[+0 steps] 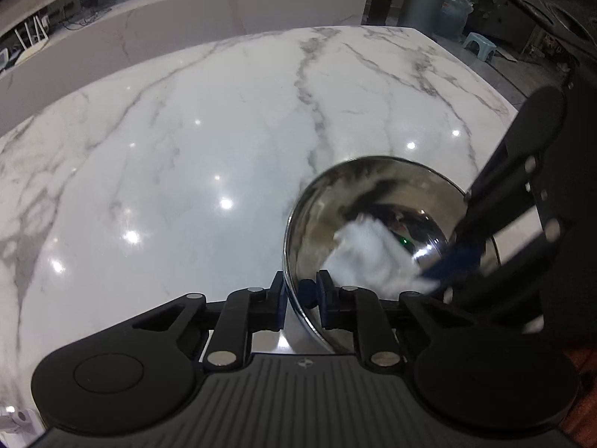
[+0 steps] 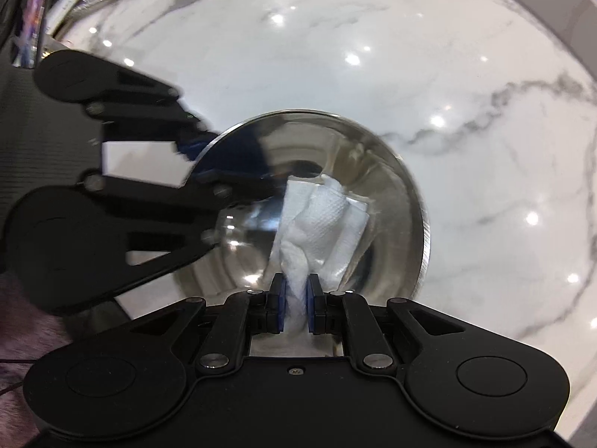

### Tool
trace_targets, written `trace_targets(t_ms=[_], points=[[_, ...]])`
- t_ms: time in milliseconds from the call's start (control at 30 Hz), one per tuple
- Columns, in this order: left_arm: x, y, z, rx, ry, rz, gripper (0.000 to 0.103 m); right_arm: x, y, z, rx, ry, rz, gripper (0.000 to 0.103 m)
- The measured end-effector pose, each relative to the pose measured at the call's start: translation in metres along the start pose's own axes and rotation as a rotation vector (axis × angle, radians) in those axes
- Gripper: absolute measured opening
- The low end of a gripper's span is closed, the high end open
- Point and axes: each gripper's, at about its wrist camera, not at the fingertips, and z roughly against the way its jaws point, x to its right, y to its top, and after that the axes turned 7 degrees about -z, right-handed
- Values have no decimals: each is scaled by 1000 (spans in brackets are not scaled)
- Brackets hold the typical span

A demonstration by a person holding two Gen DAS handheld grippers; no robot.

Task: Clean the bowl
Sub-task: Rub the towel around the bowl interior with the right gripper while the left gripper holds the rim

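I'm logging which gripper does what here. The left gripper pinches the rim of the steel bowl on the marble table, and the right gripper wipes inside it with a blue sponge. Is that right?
Not quite. The right gripper holds a white paper towel, not a blue sponge; only its finger pads are blue. The right wrist view shows it. The rest stands: the left gripper pinches the steel bowl rim on the marble table.

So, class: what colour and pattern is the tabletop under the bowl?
The tabletop is glossy white marble with grey veins, clearest in the left wrist view.
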Motion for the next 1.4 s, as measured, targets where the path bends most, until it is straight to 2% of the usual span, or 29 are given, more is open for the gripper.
trace_targets(t_ms=[100,200,300,400,500,633,733,933,967,1067,1400], points=[[0,1,0,-1,1,0,15,2,0,-1,0,46,-27,10],[1,1,0,-2,2,-8,15,3,0,0,-6,47,-18,9],[0,0,0,-4,-2,-11,15,-5,-2,-2,-18,-22,22,9],[0,-1,1,-7,-5,-15,15,-9,-2,1,-21,-146,92,9],[1,-1,1,-9,-10,-21,15,-11,-2,4,-8,-234,145,9],[1,-2,2,-15,-12,-11,15,-11,-4,5,-4,-268,170,9],[1,-4,3,-33,-19,2,19,-9,-7,7,0,-266,168,9],[3,-6,2,-54,-50,-20,20,1,-10,12,9,-236,130,9],[3,-6,2,-52,-46,-27,21,-10,6,-5,10,-234,127,9],[1,-5,1,-42,-42,-16,17,-15,12,-12,7,-229,113,9],[4,-2,1,-29,-14,-19,15,-14,5,-14,-3,-72,37,10]])
